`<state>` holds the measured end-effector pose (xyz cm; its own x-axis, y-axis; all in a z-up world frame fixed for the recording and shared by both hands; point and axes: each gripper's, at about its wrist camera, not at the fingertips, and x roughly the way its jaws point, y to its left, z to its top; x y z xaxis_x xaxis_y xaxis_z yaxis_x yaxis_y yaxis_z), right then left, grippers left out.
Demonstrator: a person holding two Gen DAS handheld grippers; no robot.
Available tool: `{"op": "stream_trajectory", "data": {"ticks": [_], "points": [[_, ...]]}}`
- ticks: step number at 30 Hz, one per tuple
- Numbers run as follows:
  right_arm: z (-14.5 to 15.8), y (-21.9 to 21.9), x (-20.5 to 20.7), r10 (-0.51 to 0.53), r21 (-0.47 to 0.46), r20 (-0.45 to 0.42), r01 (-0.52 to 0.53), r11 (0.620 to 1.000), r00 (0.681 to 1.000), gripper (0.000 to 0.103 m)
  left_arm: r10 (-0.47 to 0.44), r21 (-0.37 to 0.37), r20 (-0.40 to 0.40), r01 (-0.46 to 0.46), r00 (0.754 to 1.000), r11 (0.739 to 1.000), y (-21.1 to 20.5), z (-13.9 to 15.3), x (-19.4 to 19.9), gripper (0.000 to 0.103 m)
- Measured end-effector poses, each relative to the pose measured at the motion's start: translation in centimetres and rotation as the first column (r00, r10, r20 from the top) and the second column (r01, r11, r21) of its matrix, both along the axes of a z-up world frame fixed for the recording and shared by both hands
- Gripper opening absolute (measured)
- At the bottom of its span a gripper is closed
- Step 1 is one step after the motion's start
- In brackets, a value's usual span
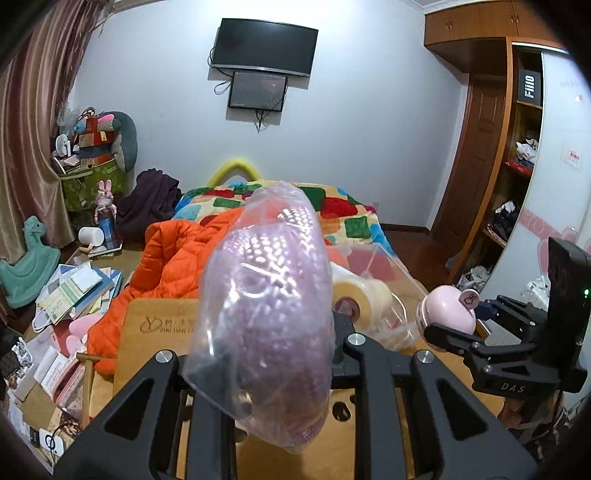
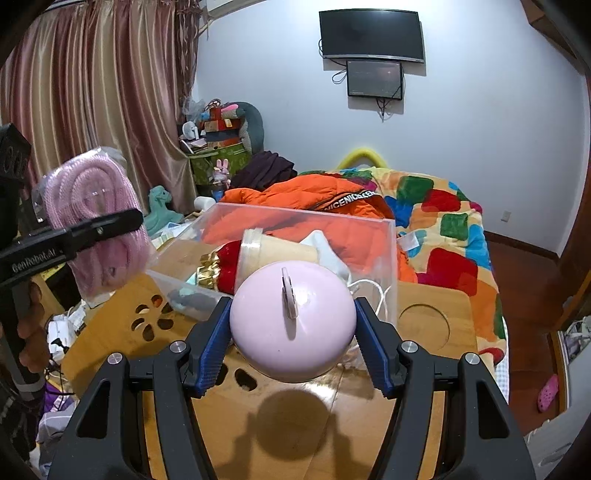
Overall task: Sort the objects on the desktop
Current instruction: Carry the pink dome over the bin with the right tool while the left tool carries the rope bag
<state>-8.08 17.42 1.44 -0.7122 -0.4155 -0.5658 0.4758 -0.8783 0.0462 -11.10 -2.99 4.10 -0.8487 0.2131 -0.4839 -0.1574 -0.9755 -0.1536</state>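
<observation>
Got a clear bin (image 2: pixel 310 236) sitting on the wooden bed table (image 2: pixel 436 325), cone spool (image 2: pixel 277 253) lying inside it, bed (image 2: pixel 443 221) with jacket (image 2: pixel 295 195) right behind. Left gripper (image 1: pixel 266 332) clamped on a bagged rope (image 1: pixel 266 288), held up off to the left of the bin; right gripper (image 2: pixel 293 325) squeezing a round gadget (image 2: pixel 293 317) above the table, just in front of the bin. Two wall screens (image 2: pixel 371 35) way back, one under the other.

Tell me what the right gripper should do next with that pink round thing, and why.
Probably carry it forward and lower it into the clear plastic box. The right gripper is shut on the pink round container, held above the wooden tray table, and the open box right behind it already holds sorted items.
</observation>
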Motion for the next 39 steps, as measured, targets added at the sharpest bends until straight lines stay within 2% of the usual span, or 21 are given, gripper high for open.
{"op": "stream_trajectory", "data": {"ticks": [5,12,16,34,37,39], "points": [[0.1,0.2,-1.5,-0.021,0.009,-0.001,0.021,1.000,1.000,0.061,0.030,0.005,-0.005,-0.030,1.000,1.000,-0.5,-0.1,-1.4,0.021],[0.2,0.7,-3.6,-0.076,0.037,-0.023,0.077,0.996,0.997,0.061,0.048,0.044,0.037,-0.049,0.998,0.998,-0.9,-1.8,-3.9,0.021],[-0.3,0.7,-4.6,-0.081,0.046,-0.008,0.081,0.996,0.997,0.061,0.050,0.032,0.061,-0.052,0.997,0.998,-0.4,-3.0,-5.1,0.021],[-2.3,-0.9,-7.9,-0.064,0.139,0.024,0.060,0.988,0.998,0.061,0.034,-0.047,0.091,-0.030,0.995,0.998,1.8,-4.1,-8.0,0.022],[-2.8,-1.6,-8.2,-0.050,0.166,0.031,0.044,0.985,0.998,0.061,0.023,-0.044,0.096,-0.019,0.995,0.999,1.9,-4.0,-8.2,0.027],[-3.1,-2.1,-8.3,-0.043,0.177,0.037,0.036,0.983,0.998,0.061,0.017,-0.043,0.094,-0.014,0.995,0.999,1.9,-3.9,-8.2,0.037]]}}
